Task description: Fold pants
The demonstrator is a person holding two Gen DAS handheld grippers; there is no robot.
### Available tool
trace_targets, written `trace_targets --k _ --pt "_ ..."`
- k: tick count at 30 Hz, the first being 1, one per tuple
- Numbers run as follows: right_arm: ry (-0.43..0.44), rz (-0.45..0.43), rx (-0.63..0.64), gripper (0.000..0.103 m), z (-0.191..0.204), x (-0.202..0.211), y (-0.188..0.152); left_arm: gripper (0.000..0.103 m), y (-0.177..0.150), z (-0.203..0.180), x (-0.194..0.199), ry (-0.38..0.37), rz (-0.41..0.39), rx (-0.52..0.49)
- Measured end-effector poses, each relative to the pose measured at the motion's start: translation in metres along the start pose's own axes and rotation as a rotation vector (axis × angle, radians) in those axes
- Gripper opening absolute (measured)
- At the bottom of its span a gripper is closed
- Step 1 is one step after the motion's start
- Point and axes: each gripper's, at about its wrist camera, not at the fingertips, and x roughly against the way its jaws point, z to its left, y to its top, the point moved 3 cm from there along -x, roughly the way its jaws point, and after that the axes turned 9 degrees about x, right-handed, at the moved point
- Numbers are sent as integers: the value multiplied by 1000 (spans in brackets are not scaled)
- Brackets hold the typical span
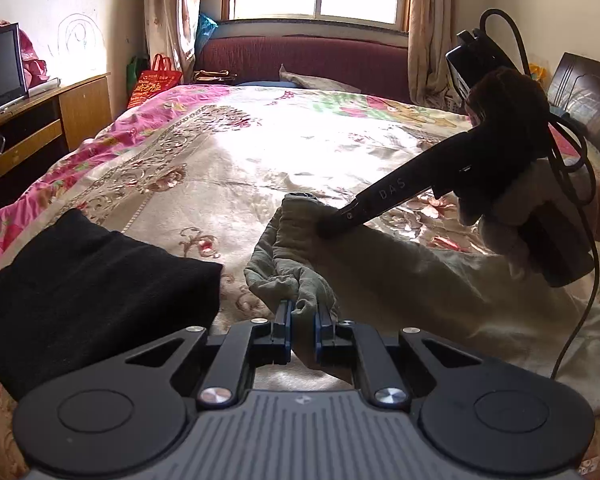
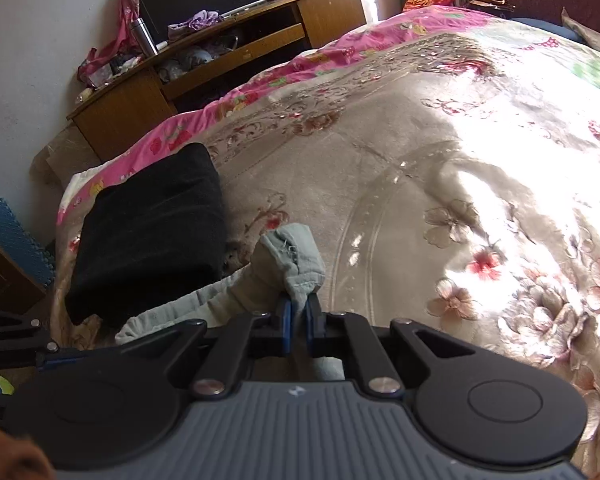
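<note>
The pale grey-green pants (image 1: 400,268) lie on the flowered bedspread (image 1: 228,160), stretching toward the right. My left gripper (image 1: 304,312) is shut on a bunched end of the pants near the camera. My right gripper (image 1: 332,224) comes in from the right and is shut on another part of the same end, a little farther away. In the right wrist view the right gripper (image 2: 298,308) pinches a rolled hem of the pants (image 2: 292,260), lifted above the bedspread (image 2: 420,168). Part of the left gripper (image 2: 16,344) shows at the lower left edge.
A folded black garment (image 1: 96,280) lies on the bed to the left of the pants; it also shows in the right wrist view (image 2: 152,240). A wooden TV stand (image 1: 32,128) stands left of the bed. A headboard (image 1: 304,60) and a window are at the far end.
</note>
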Motion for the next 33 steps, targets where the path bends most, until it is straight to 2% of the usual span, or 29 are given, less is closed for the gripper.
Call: trace_targets --k 2,3,4,6,8,9,10,11,12,13,14,16,18,20,22,24,25,26,29,31,33 --pt "58 59 51 8 15 -23 1 26 -5 9 3 27 30 -25" --pt "53 91 81 8 21 -37 0 26 -10 15 1 57 51 -35" --pt "30 113 96 14 24 -50 -3 26 -17 21 -5 86 79 -36" --pt "-34 141 125 17 27 -69 -8 26 -32 34 -18 117 144 -10" --pt "-48 125 117 33 27 -69 -10 26 -42 41 -22 116 164 11" --pt "-30 112 106 37 27 -67 -10 26 -43 41 -21 112 156 16" --pt "-24 105 115 47 28 -66 -10 26 -41 40 -19 105 140 20" --pt "-54 104 148 46 30 -66 -10 26 -39 40 -16 98 121 24" --pt "-96 114 182 41 31 -67 -11 26 -34 39 -11 88 93 27" --pt "-124 130 199 14 31 -67 -11 26 -30 38 -7 78 69 28" --pt "-107 131 159 7 27 -64 -8 26 -24 37 -4 66 42 26" --pt "-105 86 118 7 20 -53 -3 26 -14 36 0 63 -11 10" --pt "-144 48 78 7 10 -48 2 25 -8 38 -7 107 -44 -18" --pt "-169 34 4 10 -3 -55 2 25 -11 49 -23 181 -27 -37" --pt "-219 97 62 14 -5 -73 -5 24 -21 60 -42 275 38 -49" --pt "-250 61 70 20 -2 -70 -8 23 -32 67 -45 324 94 -34" --pt "-268 33 49 29 -1 -61 -9 23 -34 64 -38 315 88 -30" --pt "-280 -8 16 38 0 -49 -9 23 -34 59 -28 295 70 -30" --pt "-316 -172 -87 41 8 1 -24 24 -31 31 -8 223 27 -65" --pt "-327 -270 -156 46 16 42 -54 24 -30 6 -6 170 8 -132" --pt "-353 -298 -245 48 18 77 -94 24 -32 -21 -13 105 14 -172"
